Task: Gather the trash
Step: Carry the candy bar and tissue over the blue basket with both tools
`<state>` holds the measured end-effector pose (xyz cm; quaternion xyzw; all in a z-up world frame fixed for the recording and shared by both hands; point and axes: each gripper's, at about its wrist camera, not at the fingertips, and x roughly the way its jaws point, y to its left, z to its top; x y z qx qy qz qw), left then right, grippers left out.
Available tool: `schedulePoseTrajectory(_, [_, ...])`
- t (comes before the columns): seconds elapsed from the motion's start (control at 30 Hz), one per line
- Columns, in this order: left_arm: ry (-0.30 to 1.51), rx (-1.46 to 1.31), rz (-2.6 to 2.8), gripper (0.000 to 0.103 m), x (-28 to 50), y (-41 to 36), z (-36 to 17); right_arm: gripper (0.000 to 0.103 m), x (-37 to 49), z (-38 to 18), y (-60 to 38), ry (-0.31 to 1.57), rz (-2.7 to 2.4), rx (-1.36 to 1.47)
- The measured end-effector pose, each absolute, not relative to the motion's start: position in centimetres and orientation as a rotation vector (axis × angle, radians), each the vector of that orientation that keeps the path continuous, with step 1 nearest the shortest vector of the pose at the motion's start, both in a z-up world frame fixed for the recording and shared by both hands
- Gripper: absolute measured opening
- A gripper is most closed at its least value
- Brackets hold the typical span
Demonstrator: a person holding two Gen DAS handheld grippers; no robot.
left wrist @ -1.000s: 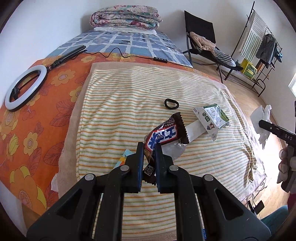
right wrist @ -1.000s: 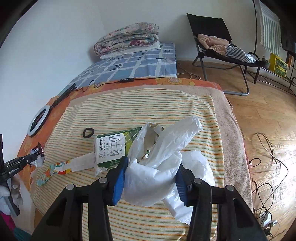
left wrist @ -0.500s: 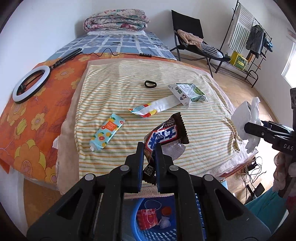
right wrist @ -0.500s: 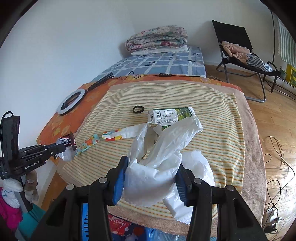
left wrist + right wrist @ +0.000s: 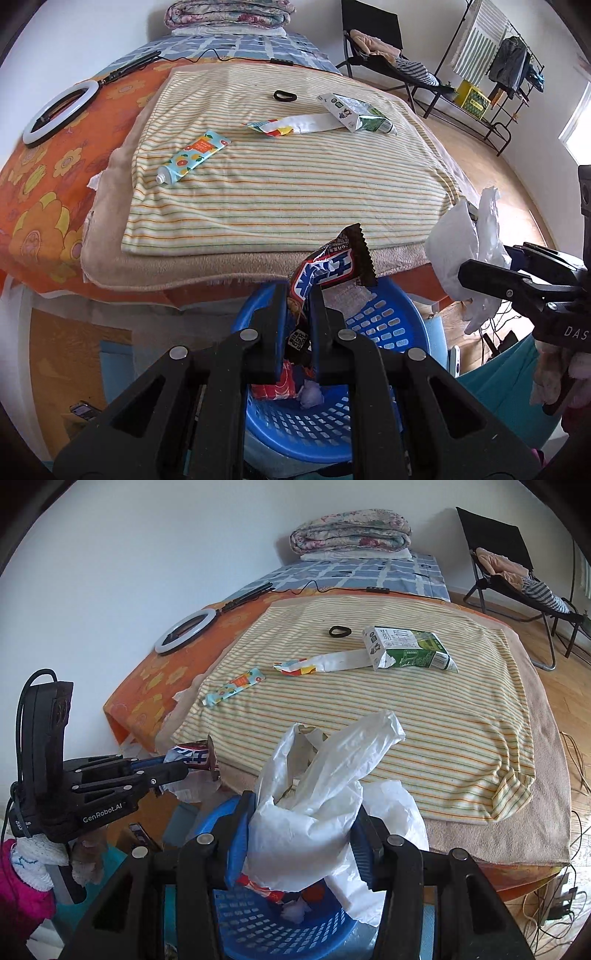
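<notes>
Two light, crinkly items are held above the blue basket: candy wrapper pinched by the left gripper, limp plastic bag clamped mid-bunch by the right gripper.

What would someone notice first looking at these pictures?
Probably the left gripper pinching a candy wrapper right above the blue basket, and the right gripper clamped on a white plastic bag beside it. Behind them, a green carton lies on the striped blanket.
</notes>
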<state>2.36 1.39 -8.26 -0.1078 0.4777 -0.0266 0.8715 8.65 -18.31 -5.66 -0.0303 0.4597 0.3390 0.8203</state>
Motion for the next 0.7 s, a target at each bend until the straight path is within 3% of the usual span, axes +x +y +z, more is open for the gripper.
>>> schedulePoseTrajectory(0.7, [1.155,-0.209,-0.049,0.009,0.4,-0.7,-15.1,0.052,4.6,-12.7,-17.3,1.136,0.712,-0.097])
